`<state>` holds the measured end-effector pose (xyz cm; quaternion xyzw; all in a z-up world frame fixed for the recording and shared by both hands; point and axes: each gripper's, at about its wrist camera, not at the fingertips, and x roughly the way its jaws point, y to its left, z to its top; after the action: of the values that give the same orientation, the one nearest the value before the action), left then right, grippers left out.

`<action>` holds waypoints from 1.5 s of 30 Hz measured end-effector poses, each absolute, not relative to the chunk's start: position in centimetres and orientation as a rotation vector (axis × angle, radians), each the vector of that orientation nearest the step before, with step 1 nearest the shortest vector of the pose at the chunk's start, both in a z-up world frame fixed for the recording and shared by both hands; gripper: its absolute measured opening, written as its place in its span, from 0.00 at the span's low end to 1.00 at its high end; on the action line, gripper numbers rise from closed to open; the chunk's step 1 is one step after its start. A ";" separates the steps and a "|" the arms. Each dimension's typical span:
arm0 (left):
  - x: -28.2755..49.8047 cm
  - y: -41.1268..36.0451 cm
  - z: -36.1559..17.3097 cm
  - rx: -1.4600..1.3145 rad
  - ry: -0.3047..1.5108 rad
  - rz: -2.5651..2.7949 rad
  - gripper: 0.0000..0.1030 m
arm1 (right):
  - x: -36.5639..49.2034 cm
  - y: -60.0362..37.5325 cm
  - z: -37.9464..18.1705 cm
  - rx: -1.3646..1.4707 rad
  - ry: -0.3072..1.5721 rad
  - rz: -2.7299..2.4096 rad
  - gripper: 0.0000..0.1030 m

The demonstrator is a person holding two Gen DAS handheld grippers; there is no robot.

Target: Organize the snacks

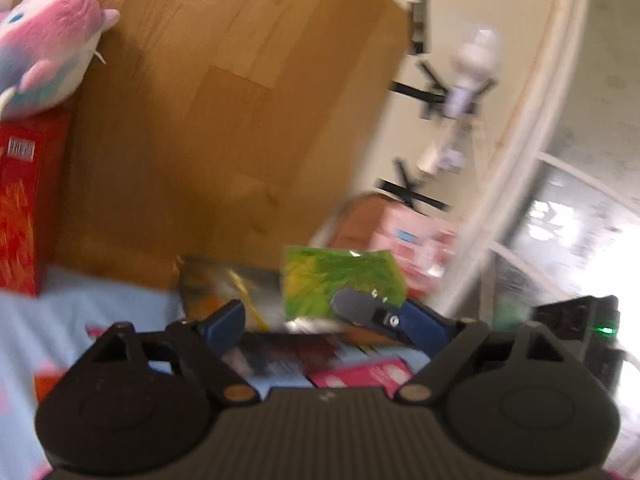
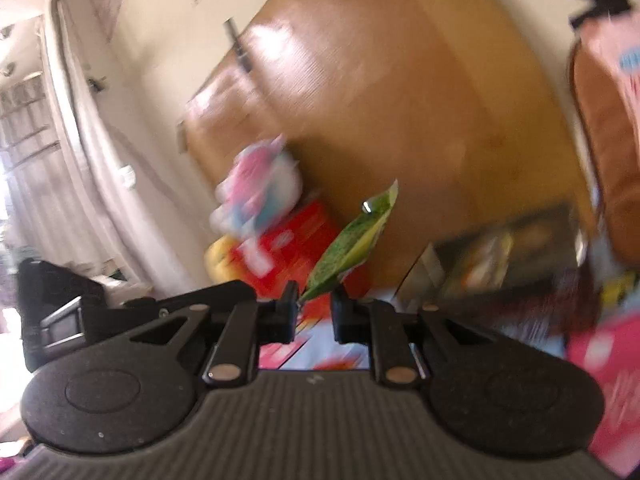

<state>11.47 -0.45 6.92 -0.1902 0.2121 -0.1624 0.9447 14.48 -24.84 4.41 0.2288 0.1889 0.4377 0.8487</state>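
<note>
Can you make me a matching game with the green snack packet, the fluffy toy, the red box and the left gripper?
Things:
1. green snack packet
2. pink and blue plush toy
3. red box
4. left gripper

States:
A. sits on top of the red box
B. open, fingers spread wide
C. pinched in the right gripper
D. stands against the wooden headboard

Pairs: 1-C, 2-A, 3-D, 4-B

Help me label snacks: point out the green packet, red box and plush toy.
green packet (image 2: pixel 352 236), right wrist view, its middle.
red box (image 1: pixel 18 208), left wrist view, front face.
plush toy (image 1: pixel 48 40), left wrist view, pink body.
</note>
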 end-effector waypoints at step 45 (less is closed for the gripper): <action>-1.4 -2.8 -4.2 -0.543 0.744 -0.348 0.63 | 2.6 -23.0 -4.9 0.179 0.659 0.955 0.44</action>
<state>-1.40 -2.85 -4.25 -0.2606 0.3571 -0.1671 0.8813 2.59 -23.04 -4.87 0.0844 0.3111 0.4503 0.8327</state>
